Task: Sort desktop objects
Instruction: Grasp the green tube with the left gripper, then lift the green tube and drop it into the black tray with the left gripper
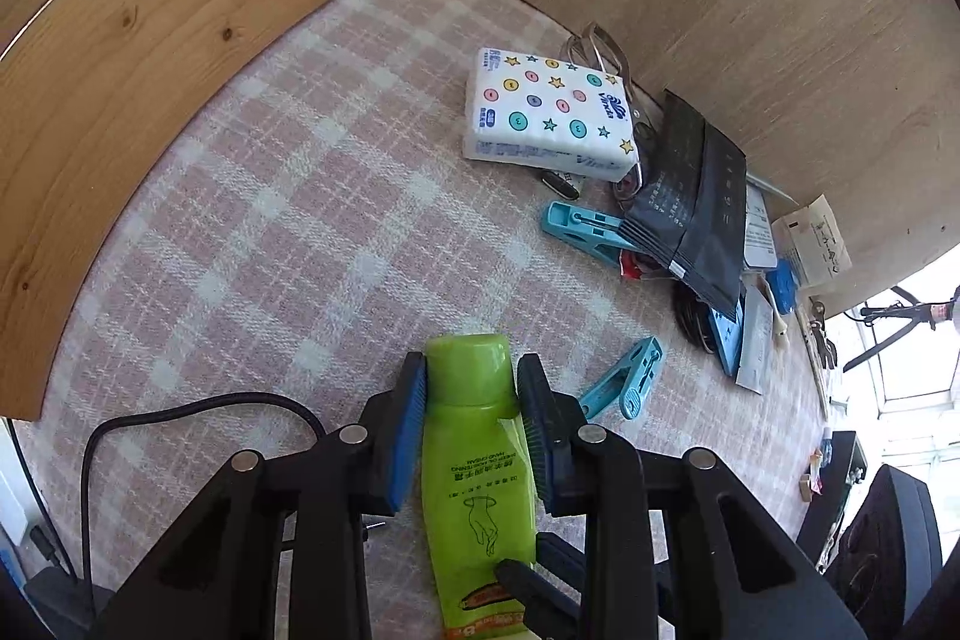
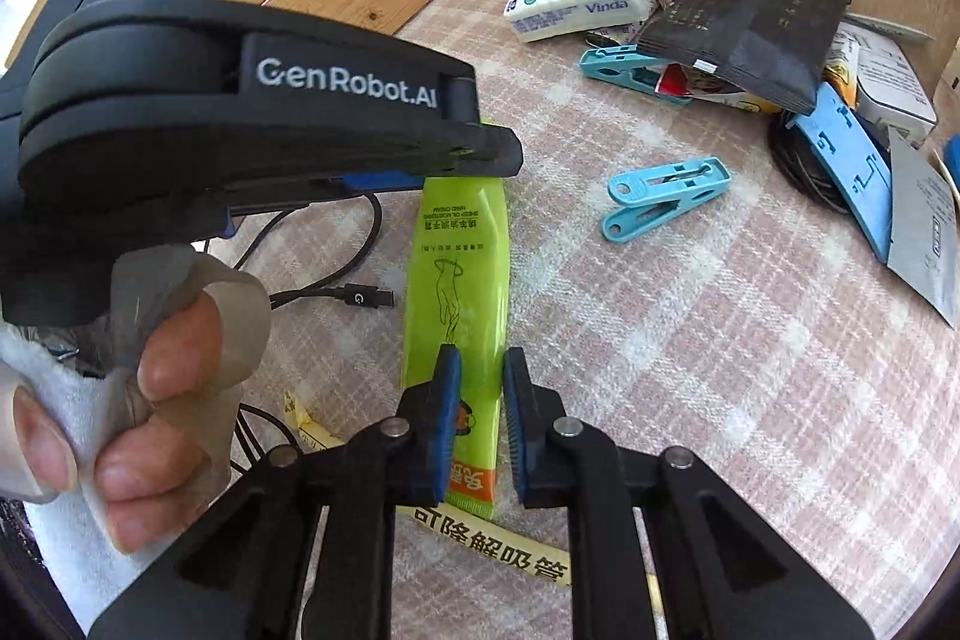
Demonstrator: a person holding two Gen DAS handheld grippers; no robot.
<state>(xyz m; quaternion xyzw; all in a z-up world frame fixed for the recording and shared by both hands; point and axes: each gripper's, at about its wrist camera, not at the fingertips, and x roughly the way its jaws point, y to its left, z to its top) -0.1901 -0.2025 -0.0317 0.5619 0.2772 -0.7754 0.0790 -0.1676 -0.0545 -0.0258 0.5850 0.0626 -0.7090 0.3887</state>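
Observation:
A green hand-cream tube (image 1: 474,460) hangs between both grippers over the pink plaid cloth (image 1: 300,220). My left gripper (image 1: 471,364) is shut on it just below the cap, blue pads pressed to both sides. In the right wrist view the same tube (image 2: 459,250) runs away from me, its flat orange tail between the pads of my right gripper (image 2: 480,358), which is shut on it. The left gripper's body (image 2: 270,100) crosses above the tube's cap end, held by a hand (image 2: 162,358) wrapped in white cloth. A right fingertip (image 1: 528,586) shows on the tube's tail.
A white tissue pack (image 1: 549,112), two blue clothespins (image 1: 624,385) (image 1: 582,226), a black pouch (image 1: 690,196) and mixed clutter lie at the right. A black USB cable (image 2: 360,298) and a yellow straw wrapper (image 2: 492,544) lie near the tube. Wooden walls (image 1: 150,70) border the cloth.

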